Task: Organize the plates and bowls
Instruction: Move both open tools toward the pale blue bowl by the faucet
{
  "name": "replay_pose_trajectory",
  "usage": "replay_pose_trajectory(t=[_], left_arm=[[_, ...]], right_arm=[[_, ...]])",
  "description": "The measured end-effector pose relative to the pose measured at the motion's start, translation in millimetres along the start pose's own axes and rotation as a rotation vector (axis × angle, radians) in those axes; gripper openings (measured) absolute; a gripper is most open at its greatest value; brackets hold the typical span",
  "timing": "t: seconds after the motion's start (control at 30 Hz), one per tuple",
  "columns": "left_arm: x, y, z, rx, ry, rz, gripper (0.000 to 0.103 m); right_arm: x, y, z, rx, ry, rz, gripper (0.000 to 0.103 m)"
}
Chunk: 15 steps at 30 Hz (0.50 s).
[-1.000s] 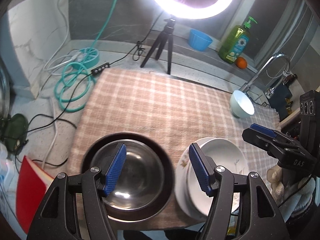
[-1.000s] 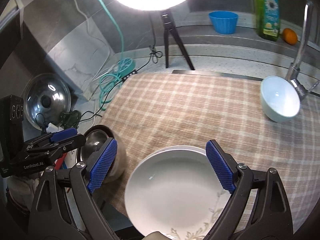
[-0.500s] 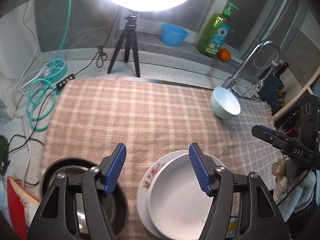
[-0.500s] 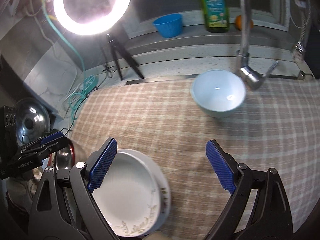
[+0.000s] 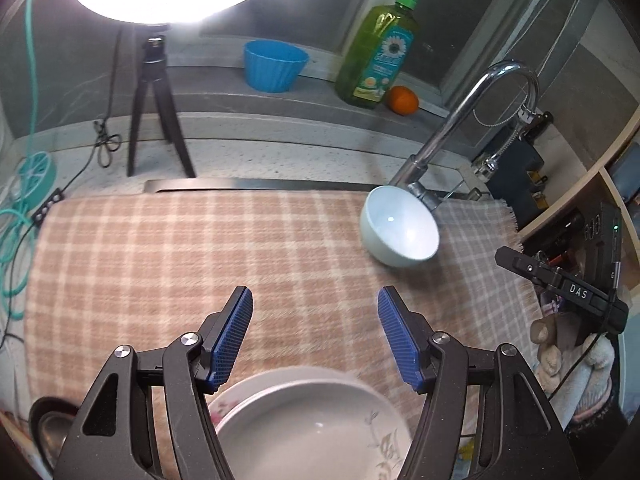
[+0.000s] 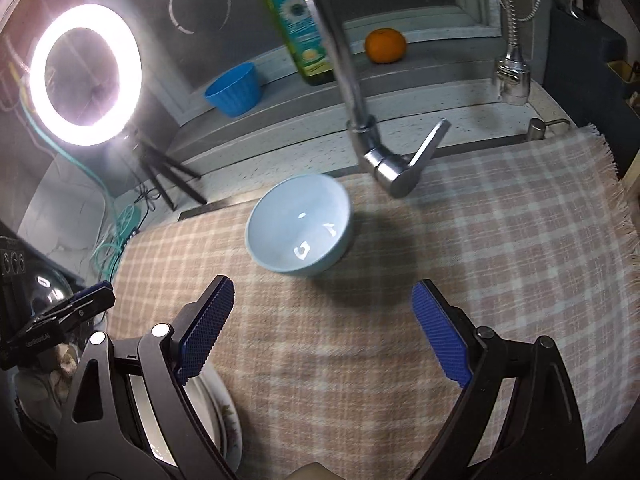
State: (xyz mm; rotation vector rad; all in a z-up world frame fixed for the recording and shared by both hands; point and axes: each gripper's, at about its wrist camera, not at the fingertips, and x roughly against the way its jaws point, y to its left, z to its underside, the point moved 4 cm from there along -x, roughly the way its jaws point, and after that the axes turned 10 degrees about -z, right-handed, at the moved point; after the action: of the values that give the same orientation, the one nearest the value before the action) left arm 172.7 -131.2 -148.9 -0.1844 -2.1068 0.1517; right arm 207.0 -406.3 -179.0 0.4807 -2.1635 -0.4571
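Observation:
A pale blue bowl [image 5: 400, 236] [image 6: 300, 230] sits on the checked cloth [image 5: 180, 248] under the tap. A white plate [image 5: 316, 432] rests on a floral plate [image 5: 218, 408] at the cloth's near edge; both show at the lower left of the right wrist view as stacked plates [image 6: 216, 412]. A steel bowl in a dark dish [image 5: 48, 424] lies at the near left corner. My left gripper [image 5: 314, 322] is open above the white plate's far rim, empty. My right gripper [image 6: 320, 320] is open, empty, just short of the pale blue bowl.
A chrome tap [image 5: 460, 128] [image 6: 360, 120] arches over the cloth's far right. A ring light on a tripod [image 5: 156, 80], a blue cup [image 5: 274, 66], a green soap bottle [image 5: 380, 48] and an orange [image 5: 403, 100] stand behind. Cables [image 5: 16, 216] lie left.
Both grippers have swept to the right over the cloth. The steel bowl and the plates slid towards the lower left of the views, and the pale blue bowl came nearer to the right gripper.

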Motion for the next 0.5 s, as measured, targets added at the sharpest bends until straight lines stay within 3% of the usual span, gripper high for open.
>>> replay_pose_trajectory(t=[0.17,0.3,0.5], left_arm=[[-23,-16,-18,0.026,0.028,0.070,0.065],[-49,-32,-32,0.014,0.055,0.073,0.065],[-84,-49,-47,0.033,0.118,0.098,0.062]], right_arm=[[-8,-27,-14,-0.071,-0.023,-0.021,0.093],[-23,-35,-20,-0.080,-0.007,-0.024,0.093],[-45,-47,-30,-0.150,0.029,-0.098,0.092]])
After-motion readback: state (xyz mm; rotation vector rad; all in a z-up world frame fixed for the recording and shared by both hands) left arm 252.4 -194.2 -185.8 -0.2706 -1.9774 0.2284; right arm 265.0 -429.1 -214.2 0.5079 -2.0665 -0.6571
